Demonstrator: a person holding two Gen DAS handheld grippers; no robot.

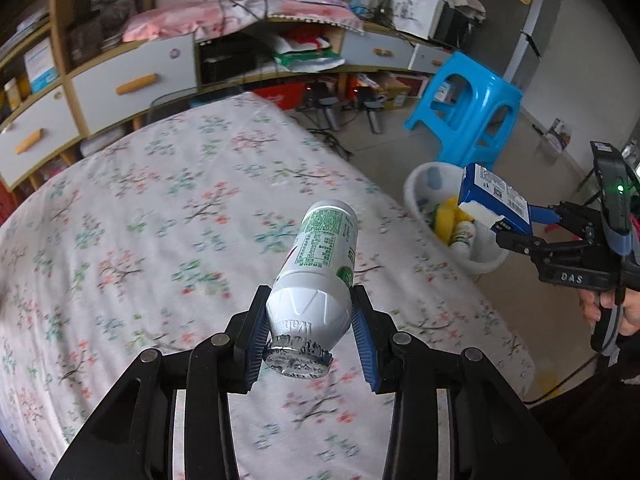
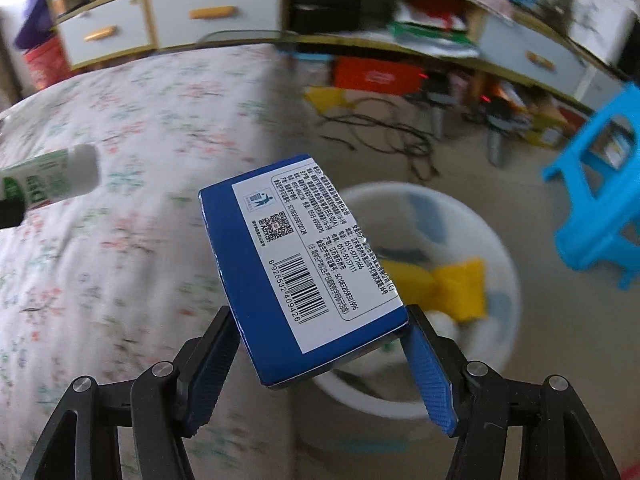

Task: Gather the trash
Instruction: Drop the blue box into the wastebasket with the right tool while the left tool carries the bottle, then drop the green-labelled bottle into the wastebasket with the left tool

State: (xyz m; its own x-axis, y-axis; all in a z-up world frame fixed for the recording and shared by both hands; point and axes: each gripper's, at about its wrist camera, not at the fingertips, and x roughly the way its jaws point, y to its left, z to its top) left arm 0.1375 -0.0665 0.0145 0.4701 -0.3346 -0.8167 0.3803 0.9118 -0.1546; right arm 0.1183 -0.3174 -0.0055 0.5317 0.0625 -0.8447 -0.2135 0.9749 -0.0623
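The left hand-held gripper (image 1: 310, 334) clamps a white bottle (image 1: 320, 264) by its neck above the floral-clothed table (image 1: 140, 208), while the right hand-held gripper (image 2: 320, 354) pinches a blue carton (image 2: 304, 272) over the table's right edge. Below on the floor, a white bin (image 2: 496, 256) holds yellow wrappers, with a blue stool (image 2: 600, 200) and tangled cables (image 2: 384, 136) beyond.

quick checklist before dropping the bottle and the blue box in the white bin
1. Left gripper clamped on white bottle: ok.
2. Right gripper clamped on blue box: ok.
3. Blue box over white bin: ok, bin lies right behind it in the right wrist view.
4. White bottle over the bin: not ok, it hangs above the floral tabletop.
5. Room left in the bin: ok, yellow wrappers sit low.
6. Foil lid of the bottle sealed: cannot tell.
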